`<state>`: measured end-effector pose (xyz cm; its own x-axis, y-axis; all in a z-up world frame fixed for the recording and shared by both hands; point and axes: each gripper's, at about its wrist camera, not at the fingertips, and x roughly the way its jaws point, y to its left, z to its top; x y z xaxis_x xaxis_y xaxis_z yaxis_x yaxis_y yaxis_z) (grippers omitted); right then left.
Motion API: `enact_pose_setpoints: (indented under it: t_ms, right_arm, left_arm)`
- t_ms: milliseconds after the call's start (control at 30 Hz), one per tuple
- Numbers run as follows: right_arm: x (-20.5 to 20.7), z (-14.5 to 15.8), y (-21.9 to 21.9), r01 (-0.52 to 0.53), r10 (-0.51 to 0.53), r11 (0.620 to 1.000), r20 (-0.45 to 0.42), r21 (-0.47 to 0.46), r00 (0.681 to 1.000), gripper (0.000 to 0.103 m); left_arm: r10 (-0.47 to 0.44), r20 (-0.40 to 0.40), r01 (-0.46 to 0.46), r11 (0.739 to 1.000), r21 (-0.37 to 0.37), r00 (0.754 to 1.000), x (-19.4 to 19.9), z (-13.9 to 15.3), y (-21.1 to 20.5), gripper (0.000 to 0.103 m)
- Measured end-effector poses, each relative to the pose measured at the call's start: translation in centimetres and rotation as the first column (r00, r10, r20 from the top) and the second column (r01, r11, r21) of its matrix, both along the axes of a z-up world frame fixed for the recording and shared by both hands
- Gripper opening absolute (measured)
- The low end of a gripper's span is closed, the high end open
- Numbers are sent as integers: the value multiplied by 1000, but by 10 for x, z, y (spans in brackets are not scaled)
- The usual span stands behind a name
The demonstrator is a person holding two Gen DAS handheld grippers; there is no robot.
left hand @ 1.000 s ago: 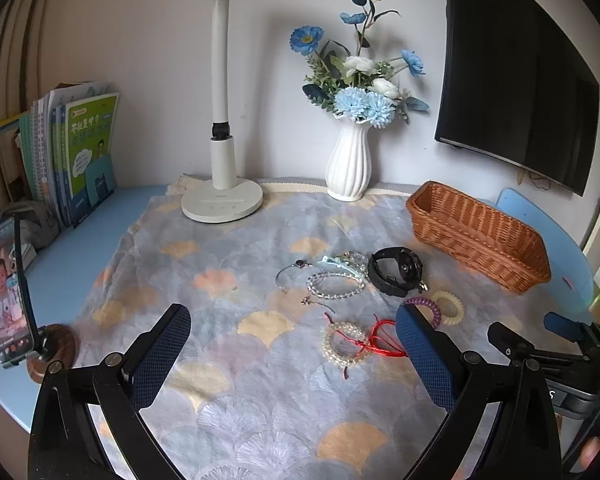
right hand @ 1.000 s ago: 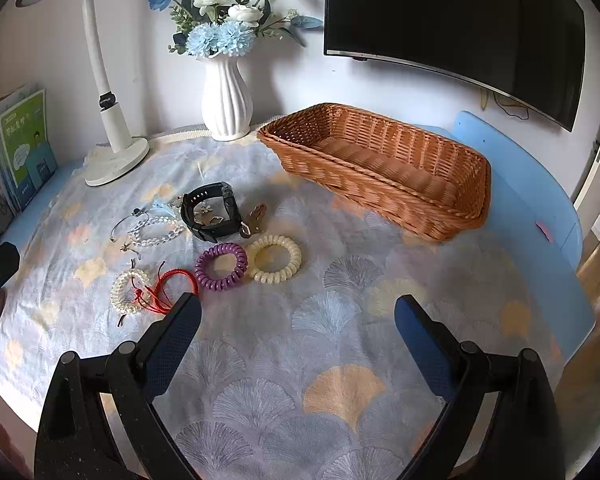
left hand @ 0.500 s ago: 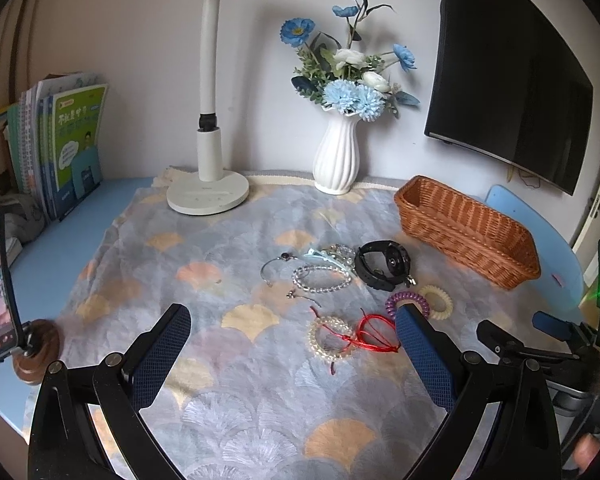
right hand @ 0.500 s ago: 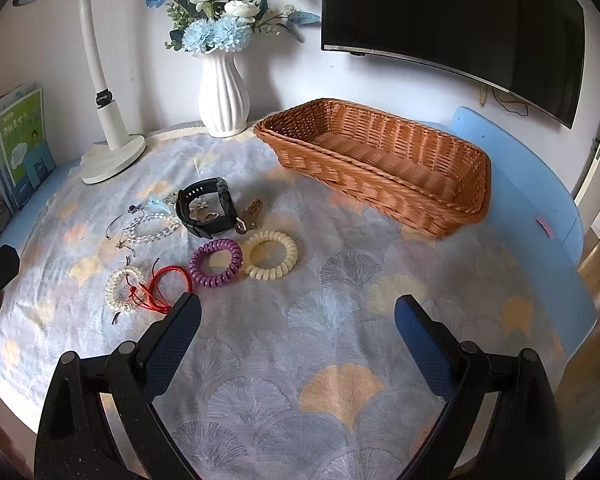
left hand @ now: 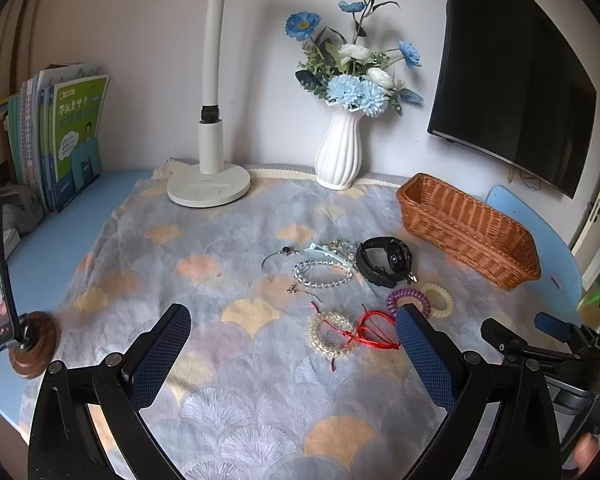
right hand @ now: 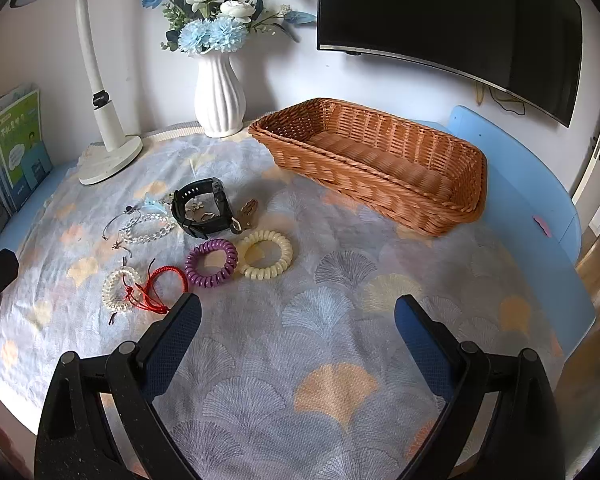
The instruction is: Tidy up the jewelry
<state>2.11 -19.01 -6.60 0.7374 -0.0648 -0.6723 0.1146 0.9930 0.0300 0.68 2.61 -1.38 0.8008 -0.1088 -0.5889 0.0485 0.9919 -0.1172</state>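
Right tongs (right hand: 296, 320): jaws spread wide, empty, above table.
Left tongs (left hand: 292, 328): jaws spread wide, empty.
Jewelry cluster: at 11 o'clock from right tongs, near; straight ahead to 1 o'clock from left tongs.
Purple spiral coil band (right hand: 211, 263), cream spiral coil band (right hand: 265, 253): flat, touching, nearest right tongs.
Red cord bracelet (left hand: 374, 330): just beside left tongs' right finger; overlaps pearl bead bracelet (left hand: 332, 334).
Black wristwatch (right hand: 202, 208): farther, 11 o'clock.
Long woven wicker basket (right hand: 380, 184): 1 o'clock from right tongs, long axis 10-to-4, nothing visible inside.
Judgement: right tongs nearer basket.

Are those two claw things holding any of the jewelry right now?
No. The left gripper and right gripper both have open jaws with nothing between them; the jewelry lies on the cloth.
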Motion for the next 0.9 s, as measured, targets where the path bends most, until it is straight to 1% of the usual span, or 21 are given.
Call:
enact_pose_setpoints:
  t_ms: [167, 400, 600, 900]
  right_arm:
    - [0, 0, 1, -2, 2, 1000, -2, -2, 1000, 99]
    - [-1, 1, 3, -3, 3, 1000, 2, -6, 1000, 99]
    - [-1, 1, 5, -5, 5, 1000, 2, -10, 1000, 99]
    - [-3, 2, 7, -9, 10, 1000, 4, -16, 1000, 99]
  left_arm:
    - [0, 3, 0, 1000, -2, 1000, -1, -1, 1, 102]
    - [-13, 0, 13, 1000, -25, 1000, -2, -5, 4, 102]
    - [-3, -6, 3, 999, -36, 1000, -1, -5, 8, 102]
    - [20, -37, -20, 1000, -7, 999, 4, -12, 8, 102]
